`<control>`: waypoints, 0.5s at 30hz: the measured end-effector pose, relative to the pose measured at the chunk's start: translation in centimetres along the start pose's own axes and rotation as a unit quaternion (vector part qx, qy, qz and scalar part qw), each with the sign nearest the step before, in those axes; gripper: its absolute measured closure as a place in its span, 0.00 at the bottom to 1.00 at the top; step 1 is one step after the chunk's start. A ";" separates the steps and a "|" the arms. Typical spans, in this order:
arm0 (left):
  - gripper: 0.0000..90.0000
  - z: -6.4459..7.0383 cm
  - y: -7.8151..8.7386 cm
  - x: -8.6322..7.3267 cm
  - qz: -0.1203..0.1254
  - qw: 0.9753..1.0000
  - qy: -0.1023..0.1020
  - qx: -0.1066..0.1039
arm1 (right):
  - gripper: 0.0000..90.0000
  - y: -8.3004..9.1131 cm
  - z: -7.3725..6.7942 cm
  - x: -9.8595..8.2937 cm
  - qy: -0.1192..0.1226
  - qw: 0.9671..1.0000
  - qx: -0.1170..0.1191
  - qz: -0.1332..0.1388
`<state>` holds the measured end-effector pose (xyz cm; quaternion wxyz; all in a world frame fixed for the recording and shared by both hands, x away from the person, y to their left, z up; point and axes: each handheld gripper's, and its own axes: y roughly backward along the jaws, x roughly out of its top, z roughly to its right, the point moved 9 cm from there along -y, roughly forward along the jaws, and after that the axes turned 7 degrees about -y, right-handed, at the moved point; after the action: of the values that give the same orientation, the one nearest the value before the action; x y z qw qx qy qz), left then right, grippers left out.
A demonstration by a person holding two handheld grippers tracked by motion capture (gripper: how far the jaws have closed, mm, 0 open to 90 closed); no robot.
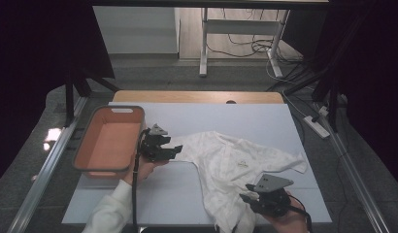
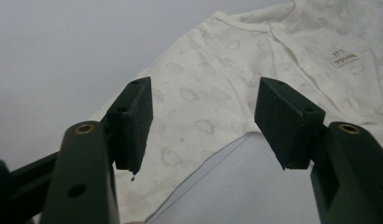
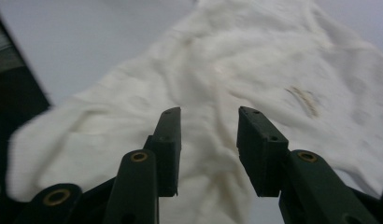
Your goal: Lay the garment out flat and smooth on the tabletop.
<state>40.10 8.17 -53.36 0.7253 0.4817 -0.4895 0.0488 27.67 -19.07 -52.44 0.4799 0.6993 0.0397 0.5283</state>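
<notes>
High view: both open claws flank the white garment [image 1: 231, 167].

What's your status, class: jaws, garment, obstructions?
Left gripper open at a sleeve. Right gripper open over the hem. White garment spread flat. Orange bin stands aside.

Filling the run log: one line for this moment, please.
white cloud-print cotton garment spread on table | left gripper open at sleeve | right gripper open over lower part | orange plastic bin empty
</notes>
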 end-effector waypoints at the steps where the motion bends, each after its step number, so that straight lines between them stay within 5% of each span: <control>1: 0.42 0.0 0.0 0.0 0.000 1.000 0.000 0.000 | 0.66 -0.1 -0.6 0.1 0.007 1.000 0.012 -0.001; 4: 0.42 -0.1 0.1 0.0 0.002 1.000 0.001 0.001 | 0.63 -0.5 -2.6 -0.2 0.021 0.998 0.051 -0.012; 10: 0.42 -0.1 0.1 0.0 0.001 1.000 0.001 0.000 | 0.59 -2.2 -5.1 -1.5 0.059 0.993 0.087 -0.061; 15: 0.42 0.0 0.0 0.0 0.000 1.000 0.000 0.000 | 0.57 -3.3 -6.2 -2.2 0.068 0.989 0.105 -0.082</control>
<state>40.09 8.18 -53.37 0.7257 0.4815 -0.4890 0.0487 23.40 -14.65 -56.43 0.4414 0.7030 0.1848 0.5262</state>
